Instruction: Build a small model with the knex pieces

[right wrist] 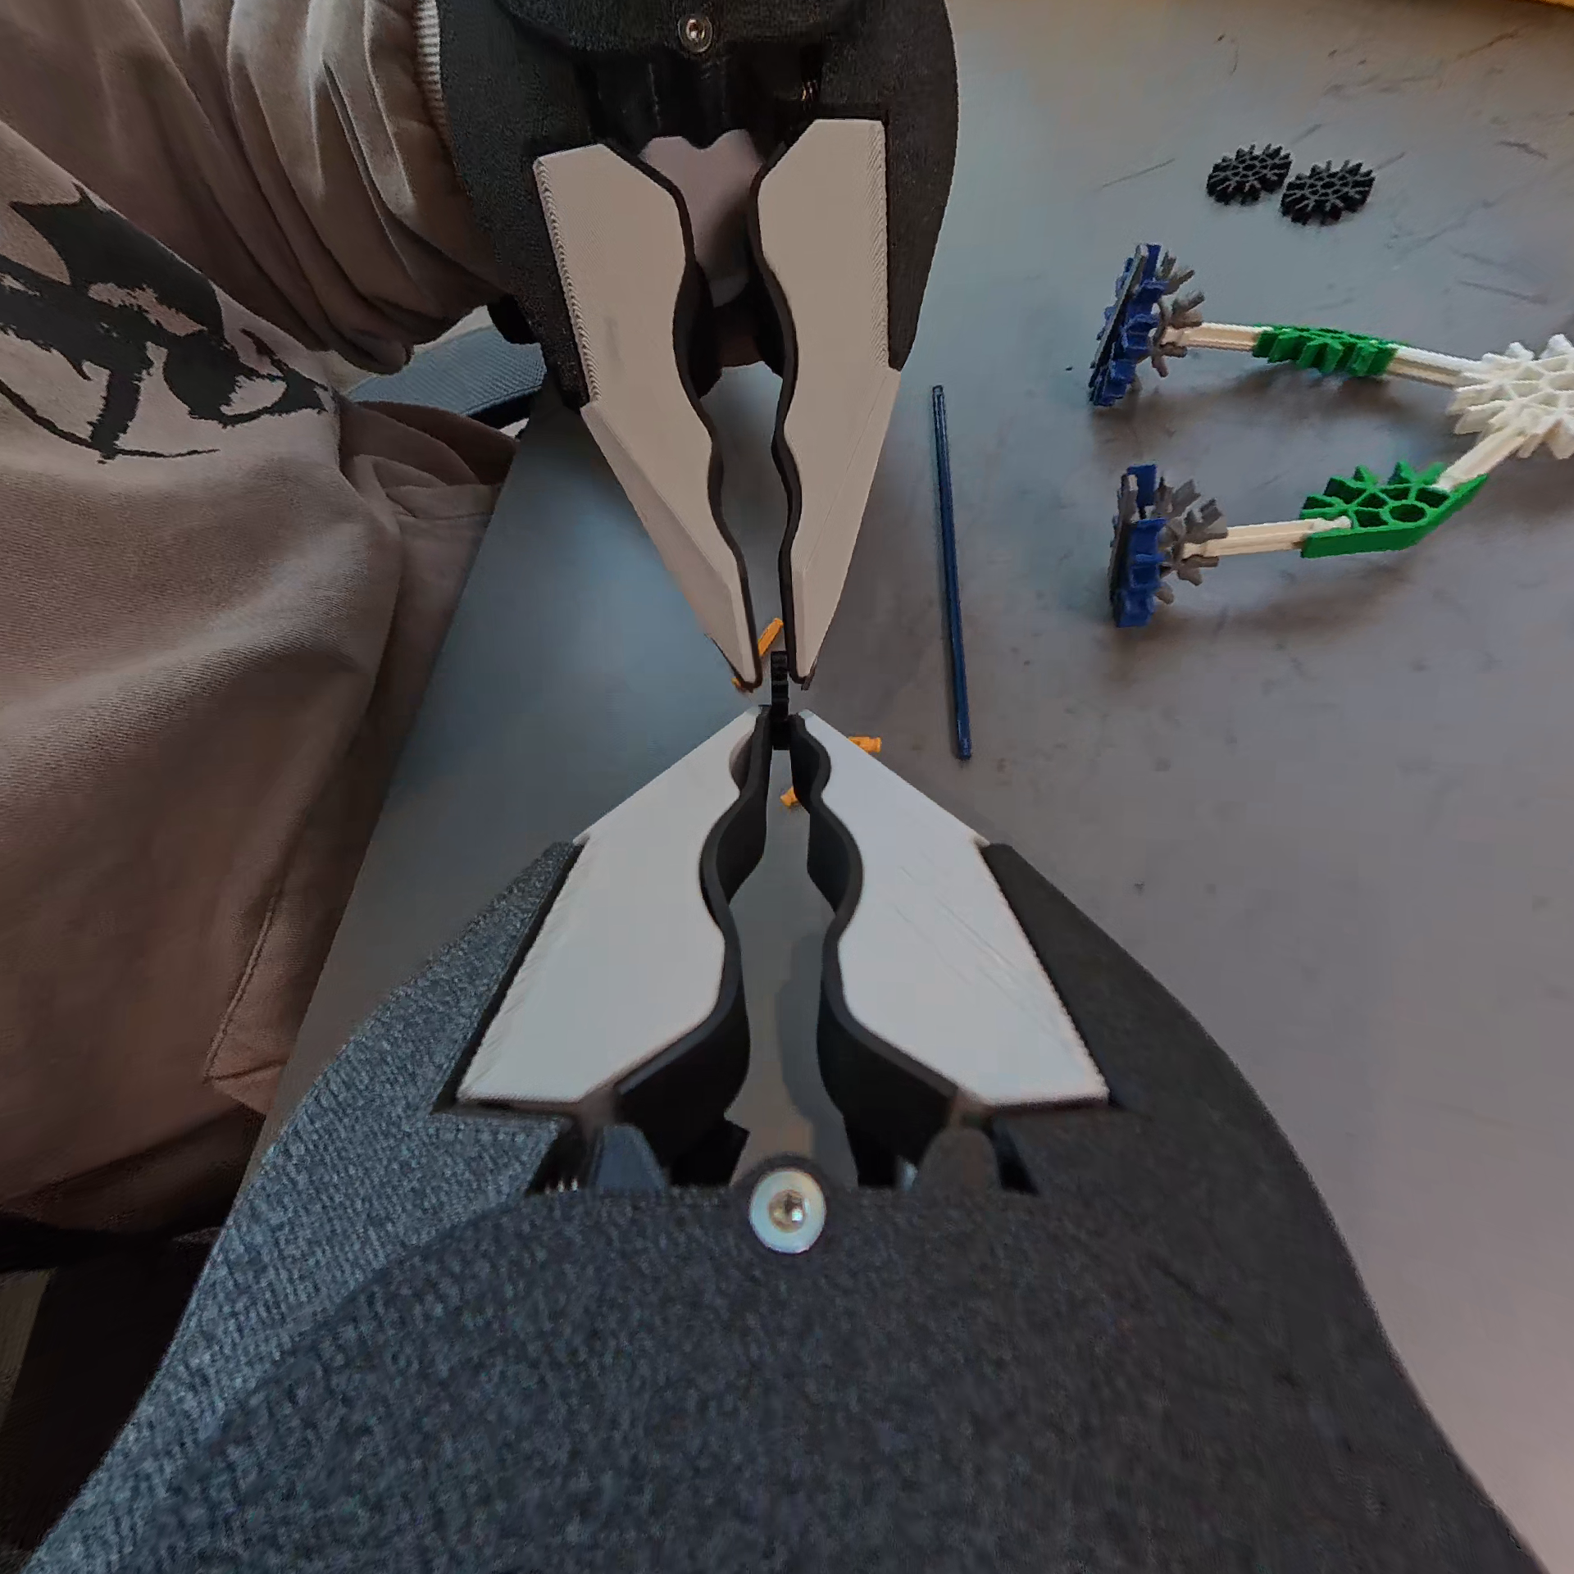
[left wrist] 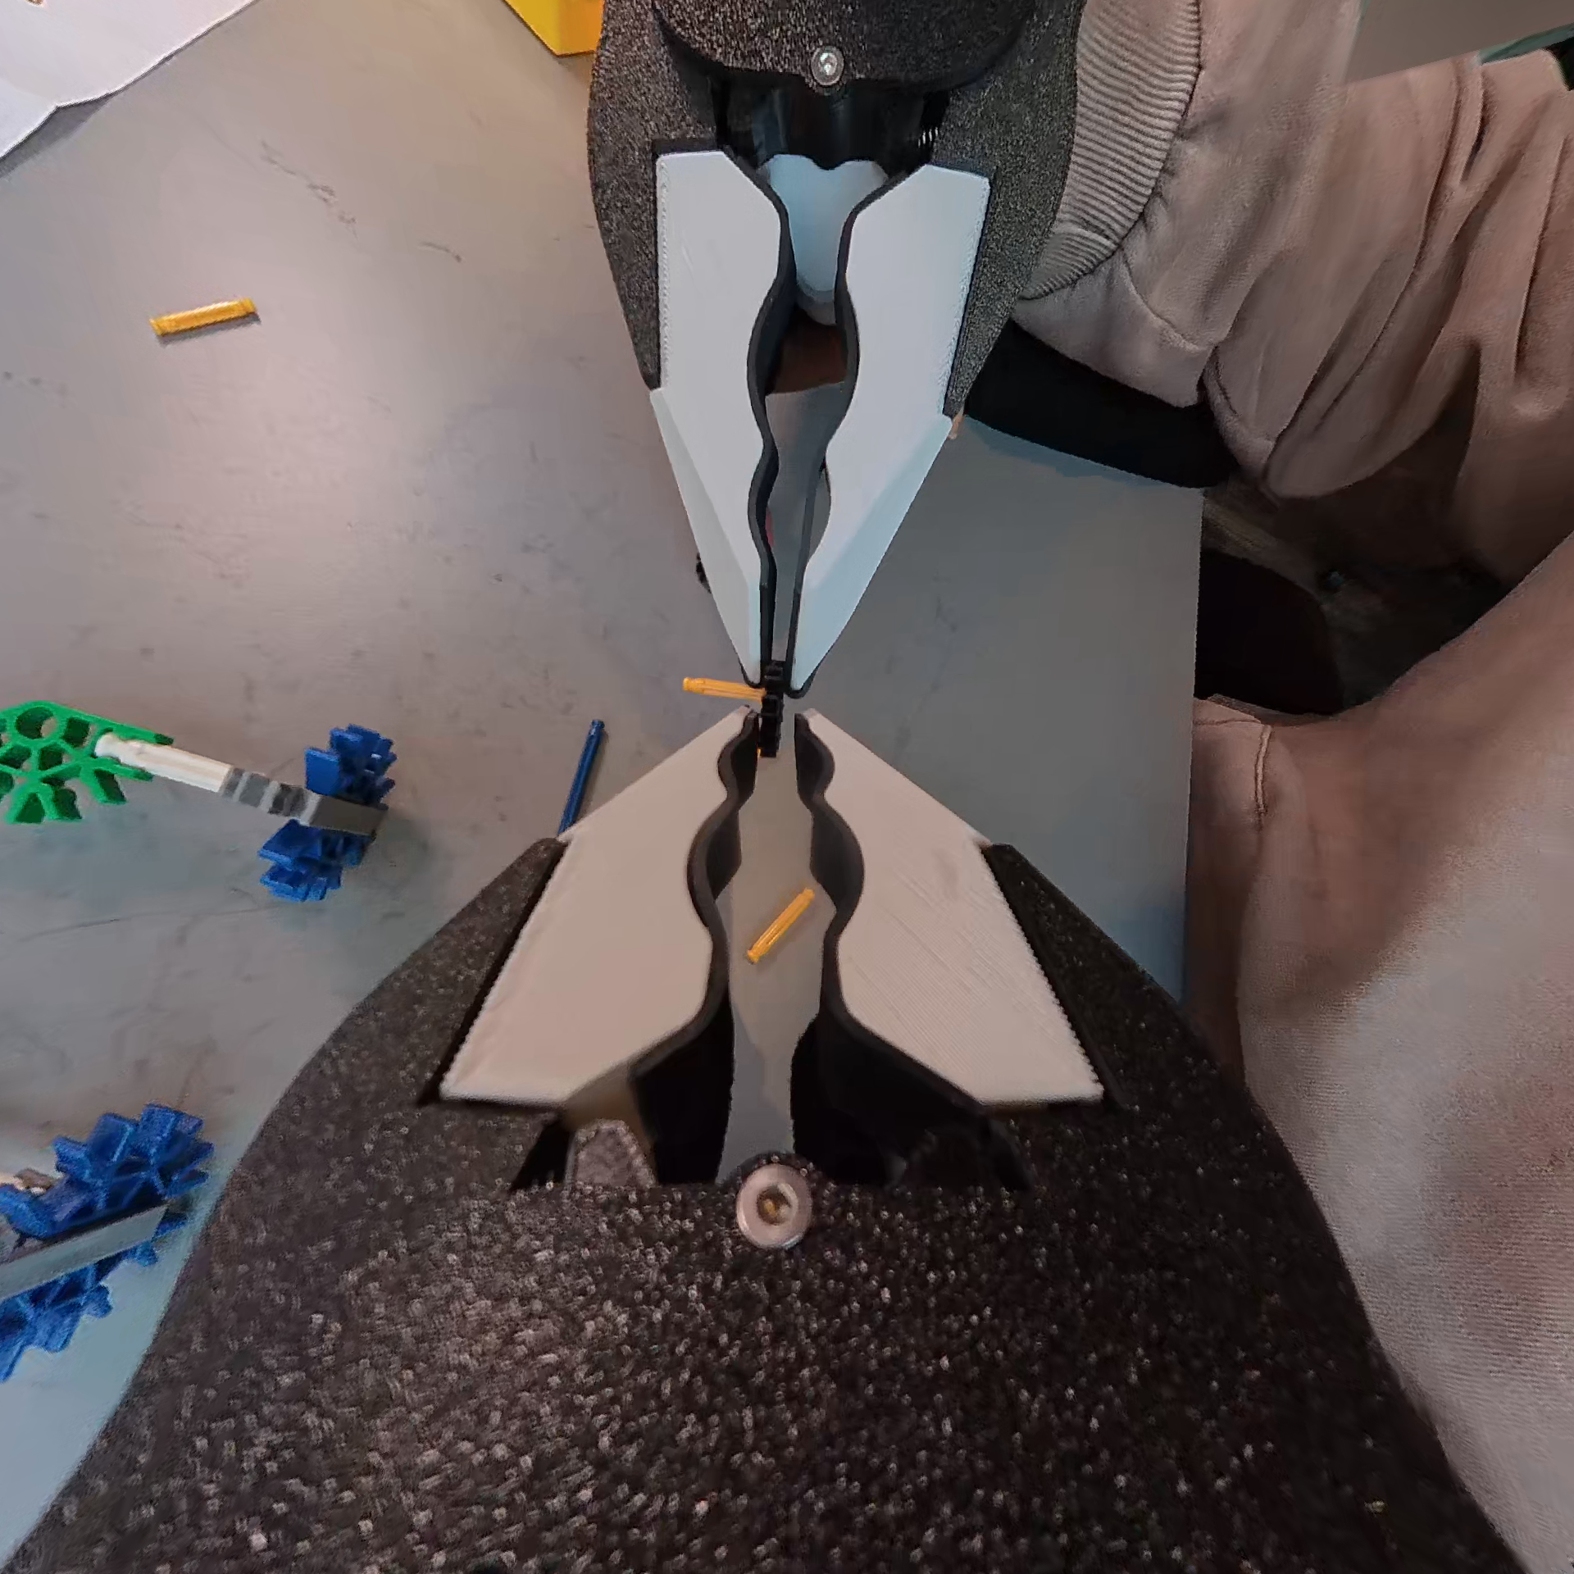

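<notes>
My two grippers meet tip to tip over the grey table near its front edge. My right gripper [right wrist: 779,724] is shut on a small black toothed connector [right wrist: 780,681], which also shows in the left wrist view [left wrist: 772,711]. A short yellow rod [left wrist: 722,686] sticks out sideways from the connector at the right gripper's tips [left wrist: 778,677]. My left gripper [left wrist: 776,734] has its jaws a narrow gap apart around the connector's other end; a slit of table shows beside the piece. It also shows in the right wrist view [right wrist: 777,673]. Another yellow rod [left wrist: 779,924] lies on the table under the left fingers.
A thin blue rod [right wrist: 950,571] lies to one side. Beyond it is a built piece of blue toothed wheels [right wrist: 1128,328], green connectors [right wrist: 1380,515] and a white hub [right wrist: 1520,400]. Two black toothed wheels [right wrist: 1248,175] and a loose yellow rod [left wrist: 204,315] lie farther off. A person's beige sleeve [left wrist: 1363,255] is close by.
</notes>
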Tool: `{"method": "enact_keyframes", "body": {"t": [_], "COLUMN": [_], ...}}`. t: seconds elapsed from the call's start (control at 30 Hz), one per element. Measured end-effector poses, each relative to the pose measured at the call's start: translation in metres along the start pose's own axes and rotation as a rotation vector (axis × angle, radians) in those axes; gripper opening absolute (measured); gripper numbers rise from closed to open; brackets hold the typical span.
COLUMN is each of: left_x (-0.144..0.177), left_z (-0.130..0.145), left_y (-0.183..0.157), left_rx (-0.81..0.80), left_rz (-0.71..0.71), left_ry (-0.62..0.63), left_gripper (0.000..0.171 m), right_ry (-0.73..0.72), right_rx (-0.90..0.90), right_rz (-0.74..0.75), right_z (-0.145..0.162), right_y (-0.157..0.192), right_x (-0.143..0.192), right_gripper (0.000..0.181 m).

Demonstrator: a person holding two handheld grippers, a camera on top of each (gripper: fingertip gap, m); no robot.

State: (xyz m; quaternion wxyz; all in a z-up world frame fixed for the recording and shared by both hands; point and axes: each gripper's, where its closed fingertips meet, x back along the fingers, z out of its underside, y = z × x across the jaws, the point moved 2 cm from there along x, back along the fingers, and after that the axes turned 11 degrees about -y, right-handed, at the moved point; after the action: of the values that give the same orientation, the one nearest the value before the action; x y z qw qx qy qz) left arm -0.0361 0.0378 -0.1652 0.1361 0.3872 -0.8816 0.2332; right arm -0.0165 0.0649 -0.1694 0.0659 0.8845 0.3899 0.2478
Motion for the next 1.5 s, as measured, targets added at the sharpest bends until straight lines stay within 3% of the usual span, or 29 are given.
{"method": "enact_keyframes", "body": {"t": [0.2, 0.43, 0.67, 0.77, 1.17, 1.5], "left_x": [0.000, 0.000, 0.018, 0.020, 0.022, 0.016], "left_z": [0.002, -0.004, -0.026, -0.026, -0.024, -0.018], "left_y": [0.001, -0.003, -0.003, 0.000, 0.007, 0.007], "left_rx": [0.062, 0.342, 0.553, 0.581, 0.632, 0.583], "left_rz": [-0.028, 0.174, 0.350, 0.357, 0.359, 0.311], "left_ry": [-0.013, -0.169, -0.348, -0.366, -0.384, -0.348], "left_gripper": [0.002, 0.002, 0.002, 0.002, 0.001, 0.002], "right_ry": [-0.009, -0.102, -0.345, -0.401, -0.352, -0.316], "right_rx": [-0.003, -0.055, -0.240, -0.229, -0.073, -0.120], "right_rz": [-0.048, -0.088, -0.259, -0.276, -0.129, -0.060], "right_z": [0.000, -0.007, -0.038, -0.044, -0.037, -0.031], "right_y": [-0.002, 0.005, 0.013, 0.014, 0.008, -0.005], "right_x": [-0.001, 0.007, 0.023, 0.029, 0.027, 0.019], "right_gripper": [0.003, 0.004, 0.016, 0.017, 0.008, 0.007]}}
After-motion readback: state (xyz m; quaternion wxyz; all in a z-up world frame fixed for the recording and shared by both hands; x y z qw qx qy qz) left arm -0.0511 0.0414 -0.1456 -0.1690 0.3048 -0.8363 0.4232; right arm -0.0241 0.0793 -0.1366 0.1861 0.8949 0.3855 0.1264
